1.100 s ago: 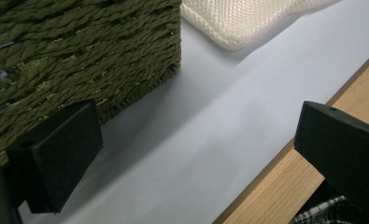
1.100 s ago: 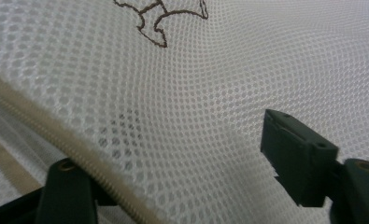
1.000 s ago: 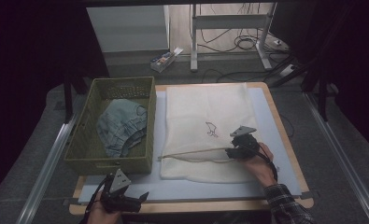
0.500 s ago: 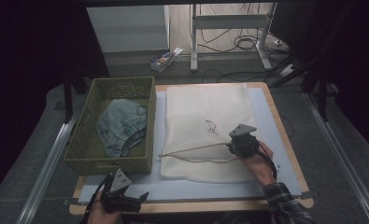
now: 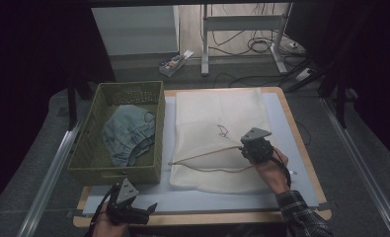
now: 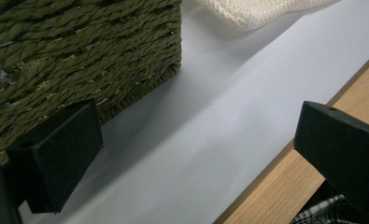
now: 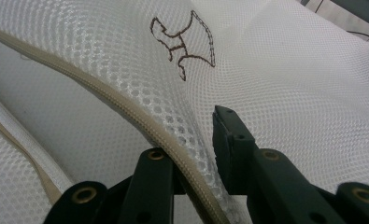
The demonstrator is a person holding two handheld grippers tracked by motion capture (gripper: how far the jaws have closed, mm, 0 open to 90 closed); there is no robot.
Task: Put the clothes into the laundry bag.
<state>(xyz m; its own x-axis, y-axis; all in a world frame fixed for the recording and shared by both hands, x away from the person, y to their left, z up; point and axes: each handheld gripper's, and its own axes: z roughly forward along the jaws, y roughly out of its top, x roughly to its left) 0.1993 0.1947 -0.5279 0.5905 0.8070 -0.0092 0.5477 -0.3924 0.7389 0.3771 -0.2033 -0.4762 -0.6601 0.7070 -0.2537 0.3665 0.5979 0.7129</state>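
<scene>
Denim garment [image 5: 128, 133] in woven basket [image 5: 84, 148]; right gripper [image 5: 252, 148] clamped on mesh bag's [image 5: 217, 113] zipper edge, left gripper [image 5: 133, 210] agape.

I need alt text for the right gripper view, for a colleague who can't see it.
The right claw pinches the zip edge of a white mesh laundry bag, its black jaws having just been closing on the mesh fold between them. A small brown embroidered logo sits on the bag just beyond the jaws.
</scene>
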